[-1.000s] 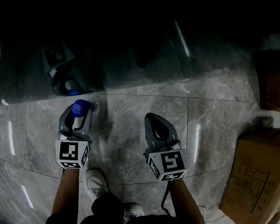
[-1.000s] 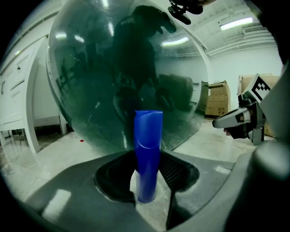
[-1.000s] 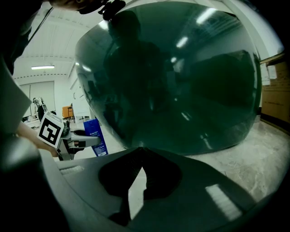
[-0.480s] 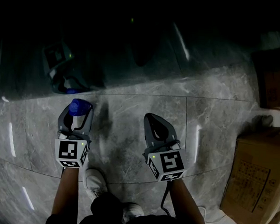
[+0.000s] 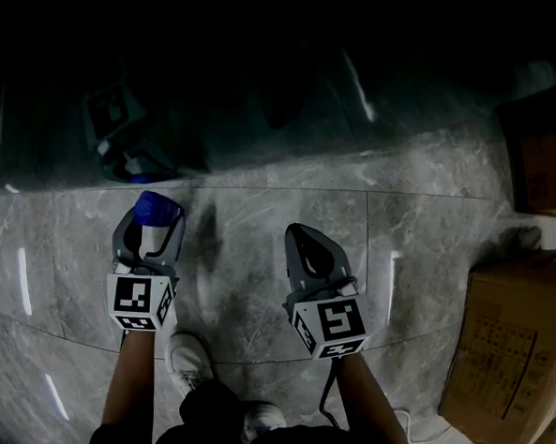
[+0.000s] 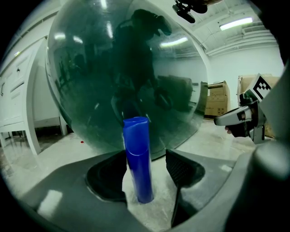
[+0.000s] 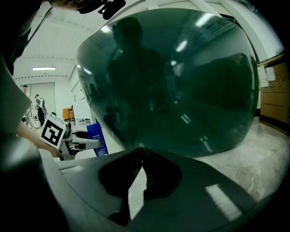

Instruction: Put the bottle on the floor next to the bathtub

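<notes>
A blue bottle [image 6: 137, 158] stands upright on the grey marble floor [image 5: 248, 243], close in front of the dark green glossy bathtub [image 6: 127, 77]. My left gripper [image 6: 147, 154] is around it and open. The bottle is against the left pad, and a gap shows on its right side. In the head view the bottle's blue top [image 5: 155, 206] sits between the left gripper's [image 5: 151, 216] fingers. My right gripper [image 5: 301, 235] hovers over the floor to the right, shut and empty, its tips meeting [image 7: 140, 149] in front of the tub [image 7: 172, 81].
Cardboard boxes stand at the right [image 5: 509, 353] and far right [image 5: 544, 167]. The person's white shoe [image 5: 190, 361] is below the left gripper. The tub wall mirrors the left gripper. A white cabinet [image 6: 18, 90] stands left of the tub.
The left gripper and bottle have shifted slightly left in the head view. The right gripper has stayed where it was.
</notes>
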Tool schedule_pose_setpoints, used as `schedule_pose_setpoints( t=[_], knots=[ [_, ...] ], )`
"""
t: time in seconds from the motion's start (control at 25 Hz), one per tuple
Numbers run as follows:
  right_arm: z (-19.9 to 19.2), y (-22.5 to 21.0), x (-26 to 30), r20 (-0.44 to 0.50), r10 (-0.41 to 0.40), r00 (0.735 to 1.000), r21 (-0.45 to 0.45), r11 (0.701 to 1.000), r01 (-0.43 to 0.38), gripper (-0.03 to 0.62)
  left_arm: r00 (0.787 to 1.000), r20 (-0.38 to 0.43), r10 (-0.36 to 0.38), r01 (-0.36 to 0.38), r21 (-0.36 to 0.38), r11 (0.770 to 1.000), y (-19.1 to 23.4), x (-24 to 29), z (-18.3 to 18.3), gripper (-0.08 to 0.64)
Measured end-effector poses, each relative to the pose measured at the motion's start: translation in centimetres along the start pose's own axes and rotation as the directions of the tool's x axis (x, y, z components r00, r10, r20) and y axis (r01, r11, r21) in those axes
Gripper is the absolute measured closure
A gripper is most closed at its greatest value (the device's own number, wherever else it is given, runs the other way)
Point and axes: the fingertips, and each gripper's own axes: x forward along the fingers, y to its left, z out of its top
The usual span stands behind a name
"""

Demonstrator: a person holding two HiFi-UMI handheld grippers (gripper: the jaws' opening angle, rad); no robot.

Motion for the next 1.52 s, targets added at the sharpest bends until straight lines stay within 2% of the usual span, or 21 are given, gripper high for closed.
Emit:
schedule_pose_setpoints(
  t=[0.44,0.96,1.28,1.52],
  knots=[
    [0.9,0.5,-0.3,0.015,0.008,1.000,-0.007,1.000,-0.008,0.560,0.999,0.032,0.018,-0.019,0.028,0.999,0.2,-1.0,1.8,0.282],
    [2.0,1.4,-1.0,0.059,0.020,0.998,0.036,0.999,-0.022,0.558,0.998,0.036,0.055,-0.057,0.030,0.998,0.4,-4.6,2.6,0.287],
    [2.5,1.9,-1.1,0.072,0.026,0.997,0.050,0.998,-0.029,0.558,0.997,0.013,0.076,-0.076,0.002,0.997,0.0,-6.6,1.3,0.367],
    [2.4,2.1,-0.9,0.065,0.027,0.998,0.042,0.999,-0.029,0.560,0.995,0.013,0.096,-0.095,-0.036,0.995,0.5,-6.7,1.1,0.454]
  ],
)
